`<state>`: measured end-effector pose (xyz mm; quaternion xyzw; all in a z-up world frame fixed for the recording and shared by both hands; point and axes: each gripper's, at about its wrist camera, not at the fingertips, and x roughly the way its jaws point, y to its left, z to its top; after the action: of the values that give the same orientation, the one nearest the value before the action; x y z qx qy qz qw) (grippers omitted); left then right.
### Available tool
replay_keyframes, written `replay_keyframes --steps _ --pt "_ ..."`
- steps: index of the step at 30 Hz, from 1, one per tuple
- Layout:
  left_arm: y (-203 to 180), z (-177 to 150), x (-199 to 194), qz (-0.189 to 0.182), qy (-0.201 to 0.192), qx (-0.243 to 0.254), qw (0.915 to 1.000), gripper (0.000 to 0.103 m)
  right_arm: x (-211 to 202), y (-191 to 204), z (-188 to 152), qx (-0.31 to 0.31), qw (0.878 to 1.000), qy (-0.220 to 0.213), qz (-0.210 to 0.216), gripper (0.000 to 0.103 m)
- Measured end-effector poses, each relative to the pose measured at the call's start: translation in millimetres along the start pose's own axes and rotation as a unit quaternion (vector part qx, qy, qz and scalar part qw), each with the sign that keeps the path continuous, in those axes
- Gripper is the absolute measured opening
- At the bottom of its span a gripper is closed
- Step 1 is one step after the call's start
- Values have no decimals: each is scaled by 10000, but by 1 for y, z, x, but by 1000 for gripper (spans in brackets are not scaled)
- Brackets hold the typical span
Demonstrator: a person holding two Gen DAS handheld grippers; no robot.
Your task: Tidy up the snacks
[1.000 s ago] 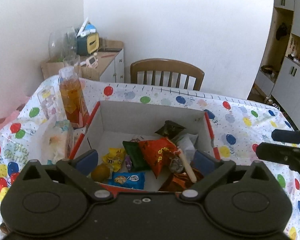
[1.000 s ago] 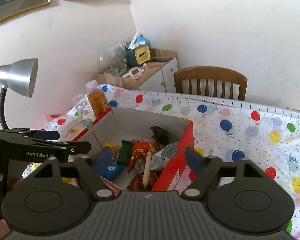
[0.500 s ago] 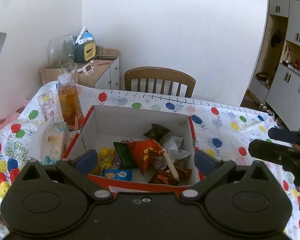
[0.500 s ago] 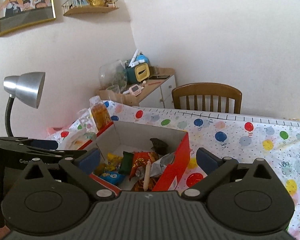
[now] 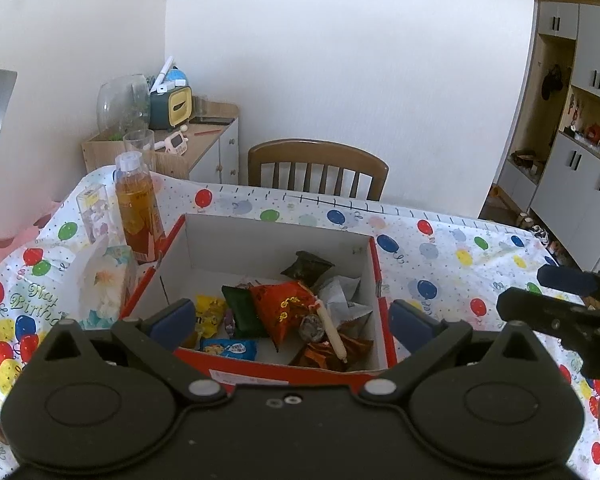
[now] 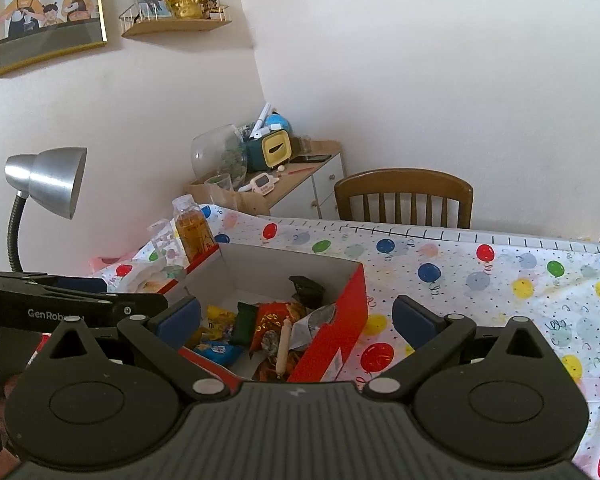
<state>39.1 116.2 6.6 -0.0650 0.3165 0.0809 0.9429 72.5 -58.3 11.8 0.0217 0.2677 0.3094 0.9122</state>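
A red cardboard box (image 5: 376, 264) (image 6: 340, 320) with a white inside sits on the balloon-print tablecloth. Several snacks lie in it: a red packet (image 5: 286, 306) (image 6: 270, 320), a dark green one (image 5: 242, 310), a yellow one (image 5: 210, 312), a blue one (image 5: 230, 348) (image 6: 216, 350), a pale sausage stick (image 5: 332, 330) (image 6: 283, 346) and a dark wrapper (image 5: 306, 266). My left gripper (image 5: 294, 318) is open and empty, held back above the box's near edge. My right gripper (image 6: 296, 318) is open too, hovering over the box's right side.
An amber drink bottle (image 5: 136, 208) (image 6: 192, 232), a clear cup (image 5: 94, 208) and a tissue pack (image 5: 104, 280) stand left of the box. A wooden chair (image 5: 318, 170) is behind the table, a silver lamp (image 6: 50, 180) at the left, a cluttered cabinet (image 5: 204, 140) beyond.
Both grippers have drawn back and up from the box, so it looks smaller and farther. Both stay open and empty; the snacks have not moved.
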Motion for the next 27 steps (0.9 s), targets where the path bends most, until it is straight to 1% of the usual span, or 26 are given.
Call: replay_keyframes --steps 2,13,21,27 --pt "0 0 0 2 4 5 10000 102 -1 -1 -1 17 10000 8 59 103" --pt "-4 -1 2 -50 65 48 10000 102 -3 -4 -3 47 10000 12 -25 103" --pt "-5 0 3 59 89 60 9999 102 -2 -3 -3 56 10000 -1 -33 103" --pt "-5 0 3 60 108 42 9999 102 -2 -4 -3 86 9999 0 -88 103"
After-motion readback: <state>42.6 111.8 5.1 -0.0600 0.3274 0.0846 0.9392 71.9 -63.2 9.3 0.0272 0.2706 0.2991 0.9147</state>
